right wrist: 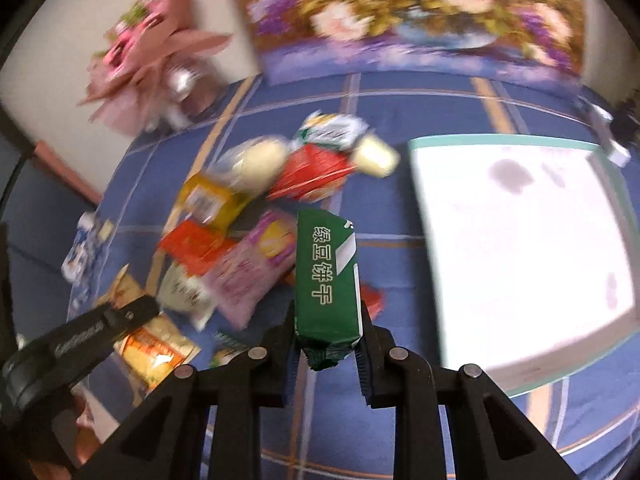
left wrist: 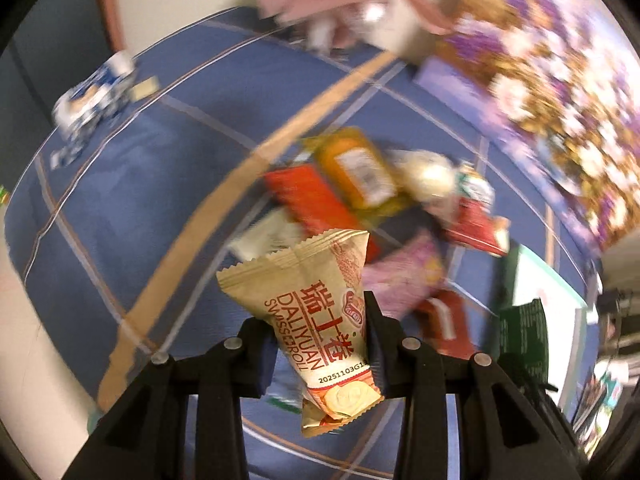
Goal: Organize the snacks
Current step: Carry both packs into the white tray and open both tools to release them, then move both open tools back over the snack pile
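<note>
My left gripper [left wrist: 320, 332] is shut on a tan Swiss roll packet [left wrist: 320, 312] with red print, held upright above the blue checked cloth. My right gripper [right wrist: 328, 320] is shut on a green biscuit pack [right wrist: 326, 276] with white characters, held above the cloth. A pile of snack packets lies on the cloth ahead of both: an orange-yellow pack [left wrist: 358, 172], red packs [left wrist: 316, 204], a pink pack [right wrist: 248, 268] and pale round pieces [right wrist: 260, 160]. The other gripper's black body [right wrist: 80, 340] shows at the left of the right wrist view. A white tray [right wrist: 520, 240] with a teal rim lies to the right.
A flowered purple board [right wrist: 400, 12] stands at the back edge of the cloth. A pink wrapped bouquet [right wrist: 152, 52] stands at the back left. A blue and white packet [left wrist: 96, 92] lies apart at the far left of the cloth.
</note>
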Demonstrator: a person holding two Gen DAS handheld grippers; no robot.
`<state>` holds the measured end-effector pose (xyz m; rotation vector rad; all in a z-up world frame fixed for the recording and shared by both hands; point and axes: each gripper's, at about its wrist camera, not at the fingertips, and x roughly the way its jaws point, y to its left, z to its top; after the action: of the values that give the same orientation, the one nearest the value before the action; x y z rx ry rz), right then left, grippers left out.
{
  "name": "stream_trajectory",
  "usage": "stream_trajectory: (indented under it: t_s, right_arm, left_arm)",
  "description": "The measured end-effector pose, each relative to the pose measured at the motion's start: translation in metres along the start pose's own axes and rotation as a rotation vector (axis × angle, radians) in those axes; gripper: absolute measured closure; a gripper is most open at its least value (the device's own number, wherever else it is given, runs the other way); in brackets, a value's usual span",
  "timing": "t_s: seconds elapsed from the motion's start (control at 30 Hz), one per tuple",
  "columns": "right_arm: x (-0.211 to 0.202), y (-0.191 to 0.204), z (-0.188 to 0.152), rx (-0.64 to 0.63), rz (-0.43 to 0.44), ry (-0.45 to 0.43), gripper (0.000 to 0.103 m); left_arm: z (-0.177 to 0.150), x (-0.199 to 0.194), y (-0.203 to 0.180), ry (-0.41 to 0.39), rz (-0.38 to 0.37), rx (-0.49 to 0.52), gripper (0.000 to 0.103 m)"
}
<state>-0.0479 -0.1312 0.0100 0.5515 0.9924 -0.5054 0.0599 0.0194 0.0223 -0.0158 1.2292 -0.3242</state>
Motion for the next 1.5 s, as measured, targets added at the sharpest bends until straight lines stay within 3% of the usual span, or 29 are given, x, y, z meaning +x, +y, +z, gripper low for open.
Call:
stream_trajectory:
  t_s: [0.23,0.53,0.83,1.2,1.33,1.43,1.5]
  right_arm:
    - [-0.008,-0.066,0.013,0.143,-0.1,-0.031,0.077]
    - [-0.007,-0.143,0.025,0.325,-0.125,-0.055,0.077]
    - [0.006,-0.188,0.043,0.395,-0.166,-0.075,0.077]
    - [0.015,-0.203,0.053,0.404,-0.182,-0.06,0.077]
    - [0.012,-0.203,0.052,0.4,-0.178,-0.05,0.076]
    - [0.009,-0.202,0.051,0.389,-0.18,-0.041,0.076]
    - [0.006,-0.202,0.05,0.381,-0.197,-0.039,0.076]
  left_arm:
    - [-0.012,-0.006,-0.079,-0.006,-0.083,0.194,0.063]
    - [-0.015,0.016,-0.176,-0.029,-0.163,0.422,0.063]
    - [-0.02,0.061,-0.242,0.007,-0.17,0.544,0.063]
    - [-0.009,0.077,-0.272,0.024,-0.159,0.565,0.06]
    - [-0.007,0.072,-0.261,0.039,-0.171,0.524,0.043]
    - [-0.006,0.061,-0.249,0.031,-0.174,0.504,0.04]
    - [-0.006,0.054,-0.239,0.017,-0.177,0.489,0.029]
